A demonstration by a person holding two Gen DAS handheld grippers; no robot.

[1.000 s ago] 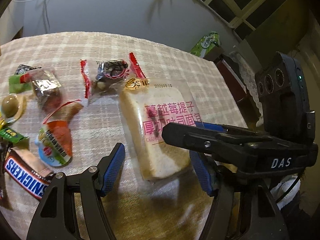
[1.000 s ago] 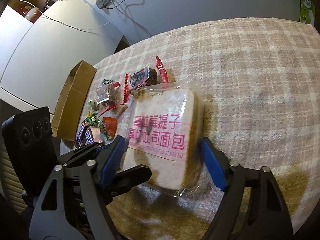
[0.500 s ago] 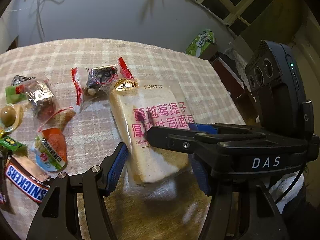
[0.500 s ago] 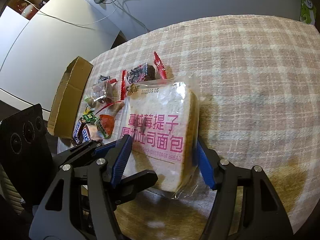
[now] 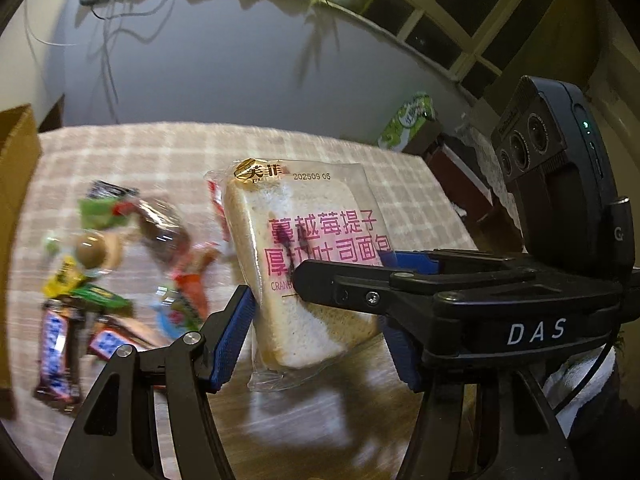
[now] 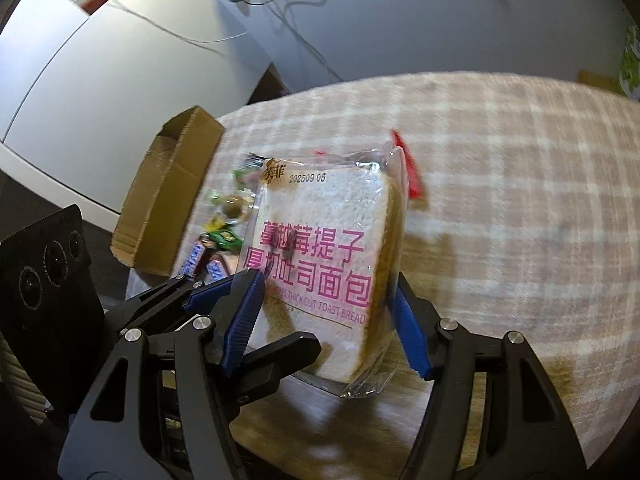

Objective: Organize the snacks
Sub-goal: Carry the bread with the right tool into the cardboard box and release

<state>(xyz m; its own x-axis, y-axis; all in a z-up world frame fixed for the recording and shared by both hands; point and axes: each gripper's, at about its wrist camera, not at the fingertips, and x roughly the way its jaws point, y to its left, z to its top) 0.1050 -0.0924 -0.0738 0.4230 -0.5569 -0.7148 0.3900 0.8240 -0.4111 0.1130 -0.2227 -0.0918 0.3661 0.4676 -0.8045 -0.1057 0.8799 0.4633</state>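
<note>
A clear-wrapped thick toast bread pack [image 5: 304, 256] with pink print is lifted off the checked tablecloth and tilted up. My left gripper [image 5: 316, 336] is shut on its sides near the lower end. My right gripper [image 6: 326, 320] is also shut on the bread pack [image 6: 324, 256], its blue pads pressing both edges. The right gripper's body crosses the left wrist view in front of the pack. Loose snacks lie to the left: Snickers bars [image 5: 56, 344], a green packet [image 5: 100, 296], an orange packet [image 5: 192, 292] and a round candy [image 5: 92, 250].
An open cardboard box [image 6: 168, 188] lies at the table's left edge, also seen in the left wrist view [image 5: 16, 216]. A red-edged wrapper [image 6: 408, 168] lies behind the bread. The tablecloth [image 6: 520, 200] stretches to the right. A green tissue box [image 5: 408, 120] stands beyond the far corner.
Both grippers closed on the bread pack and raised it off the table, tilting its top up. The views have swung left, bringing the cardboard box in.
</note>
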